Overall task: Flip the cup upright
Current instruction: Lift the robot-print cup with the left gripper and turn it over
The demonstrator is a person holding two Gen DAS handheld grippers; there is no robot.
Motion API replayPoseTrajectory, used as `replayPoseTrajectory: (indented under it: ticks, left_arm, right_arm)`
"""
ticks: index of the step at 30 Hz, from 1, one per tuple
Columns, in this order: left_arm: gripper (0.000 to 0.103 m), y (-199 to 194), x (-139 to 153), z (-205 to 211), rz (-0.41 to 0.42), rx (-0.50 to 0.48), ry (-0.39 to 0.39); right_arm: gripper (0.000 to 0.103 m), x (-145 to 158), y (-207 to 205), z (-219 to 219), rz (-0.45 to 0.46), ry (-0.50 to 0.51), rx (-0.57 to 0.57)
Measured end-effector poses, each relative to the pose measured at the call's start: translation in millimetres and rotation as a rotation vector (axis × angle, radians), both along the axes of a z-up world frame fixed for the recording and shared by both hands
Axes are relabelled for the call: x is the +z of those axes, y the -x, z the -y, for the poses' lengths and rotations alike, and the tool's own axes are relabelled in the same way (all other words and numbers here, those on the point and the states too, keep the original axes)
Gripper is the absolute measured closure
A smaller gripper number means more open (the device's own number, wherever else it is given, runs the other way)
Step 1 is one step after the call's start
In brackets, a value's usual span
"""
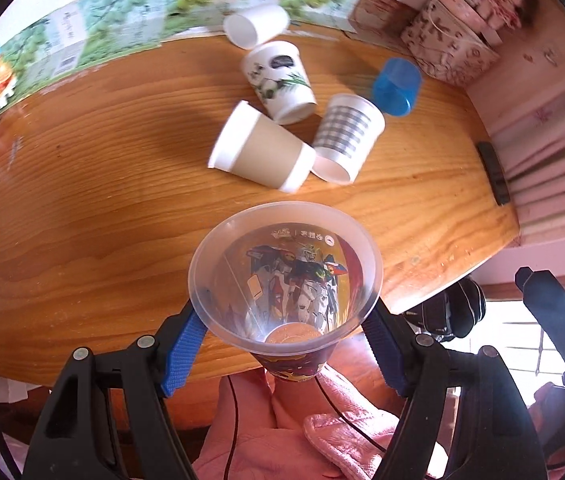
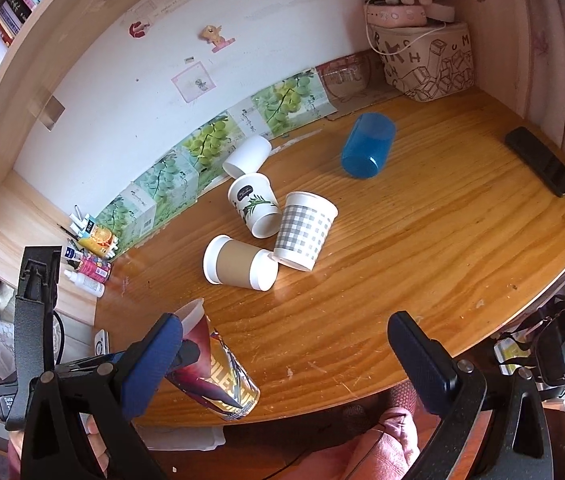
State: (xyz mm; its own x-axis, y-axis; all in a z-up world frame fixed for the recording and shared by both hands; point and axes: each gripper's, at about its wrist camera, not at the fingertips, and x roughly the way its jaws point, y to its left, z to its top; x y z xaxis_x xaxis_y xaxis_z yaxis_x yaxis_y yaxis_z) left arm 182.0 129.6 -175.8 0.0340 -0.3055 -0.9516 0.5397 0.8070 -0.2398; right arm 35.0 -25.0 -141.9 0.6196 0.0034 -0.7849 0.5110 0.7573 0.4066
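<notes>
**A:** Left tool (image 1: 284,320) first — what has it got?

**B:** Its blue pads are clamped on either side of the clear plastic cup (image 1: 286,288), just under the wide rim. That cup is printed with a robot figure in red, yellow and white, tapers to a small base, and is held over the near edge of the counter (image 1: 82,208), mouth tilted toward the camera.

**A:** And from the other side?

**B:** Seen by the right wrist camera, the same cup (image 2: 218,372) leans near the left of the near edge, its base low and its mouth up and to the left.

**A:** Right tool (image 2: 286,364)?

**B:** Jaws wide apart, holding nothing, hovering above the near edge.

**A:** Anything farther off?

**B:** Five cups lie tipped mid-counter: a blue tumbler (image 2: 368,146) far right, a grey-check cup (image 2: 304,230), a brown-sleeved paper cup (image 2: 240,262), a panda-print cup (image 2: 254,204), and a plain white cup (image 2: 247,155) farthest. A dark phone (image 2: 540,160) lies at the right edge.
</notes>
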Motion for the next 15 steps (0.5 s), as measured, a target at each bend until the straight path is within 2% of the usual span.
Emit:
replayPoseTrajectory:
  ticks: [5, 15]
  left_arm:
    - [0.025, 8.6, -8.1, 29.7, -0.021, -0.022, -0.029]
    - [0.025, 5.1, -22.5, 76.5, -0.055, -0.003, -0.072]
  right_arm:
    - [0.000, -7.1, 5.6, 17.3, -0.011, -0.002, 0.009]
    - [0.000, -27.6, -0.5, 57.6, -0.045, -0.039, 0.080]
